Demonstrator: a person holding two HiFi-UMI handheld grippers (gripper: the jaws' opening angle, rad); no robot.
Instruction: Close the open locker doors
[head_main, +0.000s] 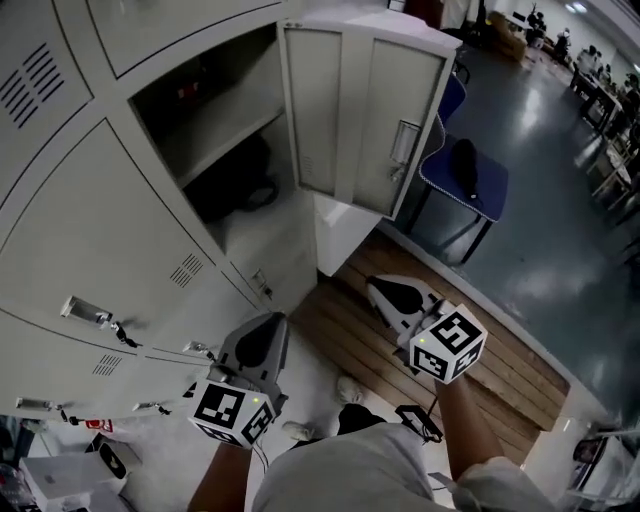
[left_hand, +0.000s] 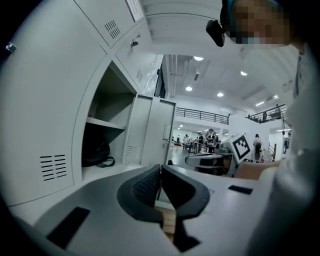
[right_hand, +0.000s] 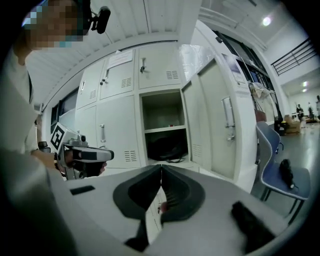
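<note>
Approach stage: left claw (left_hand: 160, 172) and right claw (right_hand: 161, 174) both pressed together, empty, short of the open locker door (head_main: 365, 115); next, push it shut.

Someone in a pale shirt is working with two grey grippers.
The person is wearing a pale short-sleeved shirt (head_main: 345, 470), light shoes (head_main: 349, 388) and a small black camera (left_hand: 215, 31) at the head. The left gripper (left_hand: 160, 167) and the right gripper (right_hand: 161, 167) are showing smooth grey shells with black ribbed pads (left_hand: 145, 187). Each is carrying a cube (head_main: 449, 343) of black-and-white square markers.
</note>
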